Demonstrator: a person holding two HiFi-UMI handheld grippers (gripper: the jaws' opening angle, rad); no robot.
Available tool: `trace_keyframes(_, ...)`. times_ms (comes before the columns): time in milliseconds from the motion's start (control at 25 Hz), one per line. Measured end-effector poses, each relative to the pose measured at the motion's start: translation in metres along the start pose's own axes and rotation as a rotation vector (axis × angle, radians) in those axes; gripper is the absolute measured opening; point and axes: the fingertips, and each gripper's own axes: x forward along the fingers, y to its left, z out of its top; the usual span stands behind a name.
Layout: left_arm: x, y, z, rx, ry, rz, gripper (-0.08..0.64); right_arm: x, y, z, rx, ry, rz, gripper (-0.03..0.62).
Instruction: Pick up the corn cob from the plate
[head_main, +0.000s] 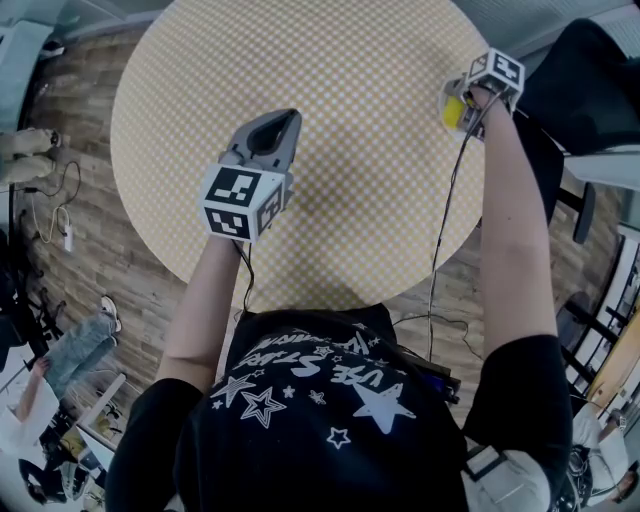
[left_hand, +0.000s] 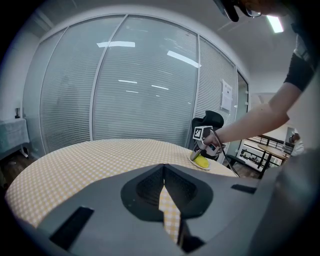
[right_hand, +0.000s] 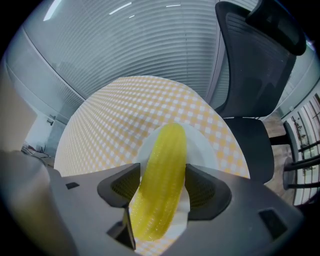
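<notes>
At the right edge of the round checked table (head_main: 350, 150): a white plate (right_hand: 202, 145), with the yellow cob (right_hand: 167, 145) lengthwise over it. Just beyond that edge, a dark chair (right_hand: 250, 75). Around the cob's middle, the right gripper (right_hand: 163, 175): jaws narrowed onto the cob, one pad against each side, no gap to be seen. Cannot tell whether raised clear of the plate or resting on it. Well apart, over the near middle of the table, the left gripper (head_main: 285, 120): jaws together at the tips, nothing held between them, only the table showing through the slit below. Behind the table, a curved wall of glass with blinds (left_hand: 125, 85) drawn down.
</notes>
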Motion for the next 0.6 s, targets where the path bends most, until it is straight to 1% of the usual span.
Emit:
trace_keyframes(240,0.0003,-0.0031,-0.0038,0.004,0.014,-0.001,0.008,0.0008,0.0005,-0.0001,-0.034,0.044,0.000,0.262)
trace_keyframes(440,0.0012,-0.0070,-0.0048,0.015,0.021,0.001,0.008,0.0000,-0.0017,-0.0037,-0.121,0.133,-0.046,0.259)
trace_keyframes(520,0.0013,-0.0067,-0.0044,0.017,0.021,0.006,0.008,0.0013,-0.0040,-0.0062,-0.131,0.162,-0.059,0.259)
trace_keyframes(600,0.0010,-0.0058,-0.0041,0.017,0.020,0.010,0.008,0.0017,-0.0039,-0.0078,-0.138,0.169,-0.057,0.259)
